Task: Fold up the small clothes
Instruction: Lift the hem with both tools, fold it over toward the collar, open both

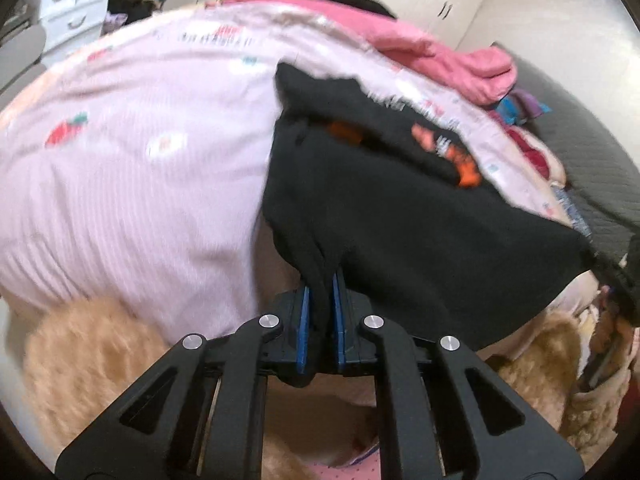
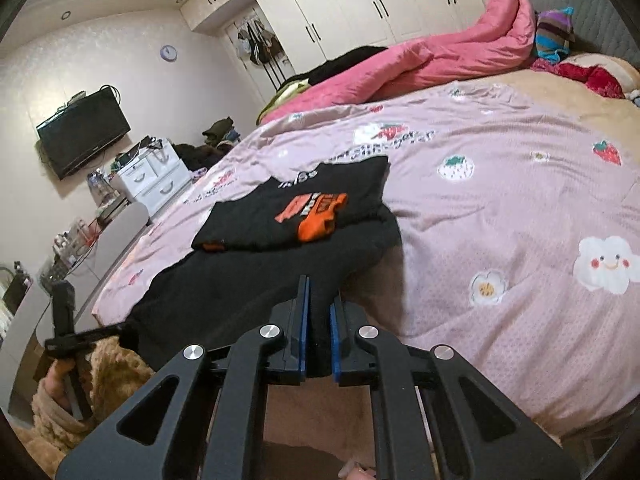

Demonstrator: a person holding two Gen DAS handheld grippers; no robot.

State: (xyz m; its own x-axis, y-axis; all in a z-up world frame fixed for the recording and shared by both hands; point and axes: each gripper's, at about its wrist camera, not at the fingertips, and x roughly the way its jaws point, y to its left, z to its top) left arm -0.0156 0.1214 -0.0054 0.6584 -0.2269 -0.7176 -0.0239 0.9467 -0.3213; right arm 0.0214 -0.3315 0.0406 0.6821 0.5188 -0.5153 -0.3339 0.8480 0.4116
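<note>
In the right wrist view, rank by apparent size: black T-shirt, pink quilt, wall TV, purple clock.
1. black T-shirt, though nearness inflates it
2. pink quilt
3. wall TV
4. purple clock

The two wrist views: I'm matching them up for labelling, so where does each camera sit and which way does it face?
Left wrist: on the left gripper, looking down across the pink bedspread; its jaws clamp the black shirt.
Right wrist: on the right gripper, facing along the bed towards the wardrobe; a hand holds the left gripper at lower left.
Shared: shirt, bedspread, pink quilt.
</note>
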